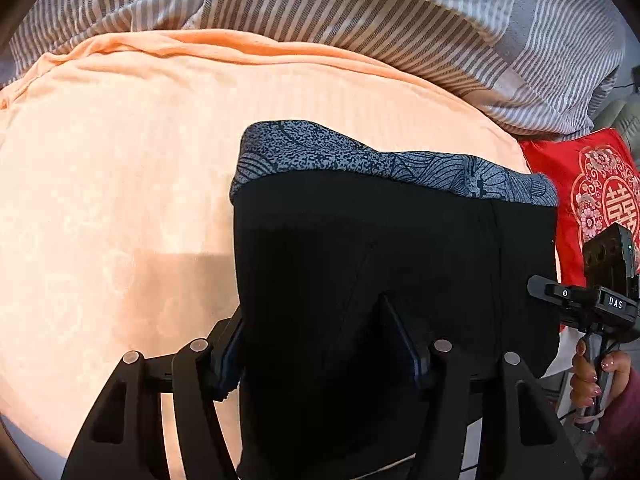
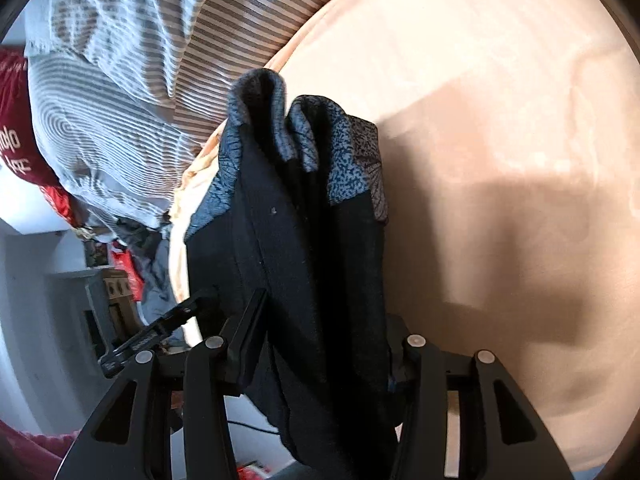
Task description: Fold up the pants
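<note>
Both the left tool (image 1: pixel 316 344) and the right tool (image 2: pixel 320 340) are clamping the black pants (image 1: pixel 384 264), hanging above the peach bed (image 1: pixel 120 184). Lowering them evenly, patterned hem (image 1: pixel 360 160) first, should probably keep the fold square.

Matt black cloth pants (image 1: pixel 360 248) with a printed grey band lie on soft peach cloth sheet (image 1: pixel 120 160).
</note>
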A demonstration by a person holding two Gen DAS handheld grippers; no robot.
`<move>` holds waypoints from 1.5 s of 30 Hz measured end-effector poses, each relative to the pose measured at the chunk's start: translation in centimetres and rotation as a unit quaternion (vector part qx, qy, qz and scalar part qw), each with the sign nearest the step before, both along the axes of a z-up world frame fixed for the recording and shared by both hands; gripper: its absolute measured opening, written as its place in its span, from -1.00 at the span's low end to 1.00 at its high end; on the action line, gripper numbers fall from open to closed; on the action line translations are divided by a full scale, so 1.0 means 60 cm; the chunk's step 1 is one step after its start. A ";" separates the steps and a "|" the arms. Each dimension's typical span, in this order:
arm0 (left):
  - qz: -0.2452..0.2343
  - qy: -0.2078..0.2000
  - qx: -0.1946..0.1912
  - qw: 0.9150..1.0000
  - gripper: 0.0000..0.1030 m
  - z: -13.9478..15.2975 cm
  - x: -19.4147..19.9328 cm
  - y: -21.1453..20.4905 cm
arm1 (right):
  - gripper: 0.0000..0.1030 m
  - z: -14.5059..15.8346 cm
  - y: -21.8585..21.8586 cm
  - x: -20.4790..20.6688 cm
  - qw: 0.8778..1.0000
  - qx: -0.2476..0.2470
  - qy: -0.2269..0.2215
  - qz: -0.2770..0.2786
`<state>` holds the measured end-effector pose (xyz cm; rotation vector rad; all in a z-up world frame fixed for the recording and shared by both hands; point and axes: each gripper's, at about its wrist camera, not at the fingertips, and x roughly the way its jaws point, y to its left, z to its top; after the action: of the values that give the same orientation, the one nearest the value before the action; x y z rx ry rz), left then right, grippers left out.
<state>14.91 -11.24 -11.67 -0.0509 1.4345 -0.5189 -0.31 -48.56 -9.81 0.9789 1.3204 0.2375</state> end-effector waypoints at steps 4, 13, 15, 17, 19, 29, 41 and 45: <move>0.002 -0.022 0.024 0.999 0.42 0.005 -0.004 -0.001 | 0.18 0.001 -0.004 -0.011 0.999 -0.042 0.007 -0.011; -0.018 -0.037 0.106 0.994 0.63 0.026 -0.019 -0.006 | 0.32 0.061 0.035 -0.023 0.974 -0.222 0.022 0.038; -0.016 -0.030 0.126 0.991 0.63 0.032 -0.026 -0.003 | 0.38 0.071 0.042 -0.030 0.966 -0.252 0.038 0.038; -0.019 -0.026 0.141 0.990 0.63 0.040 -0.038 -0.004 | 0.43 0.082 0.046 -0.038 0.961 -0.270 0.060 0.028; -0.027 -0.032 0.154 0.987 0.75 0.052 -0.052 -0.003 | 0.43 0.098 0.052 -0.048 0.955 -0.285 0.077 0.025; -0.048 -0.024 0.162 0.985 1.00 0.110 -0.103 -0.026 | 0.60 0.185 0.106 -0.088 0.952 -0.300 0.063 0.023; -0.050 -0.033 0.170 0.984 1.00 0.160 -0.135 -0.029 | 1.00 0.243 0.171 -0.091 0.947 -0.315 0.051 0.038; -0.052 -0.029 0.175 0.983 1.00 0.166 -0.143 -0.027 | 1.00 0.250 0.183 -0.088 0.942 -0.326 0.060 0.045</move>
<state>6.34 -12.85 -1.70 0.3188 1.4586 -0.3444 -5.62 -37.57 5.16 0.3731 1.4216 -0.1907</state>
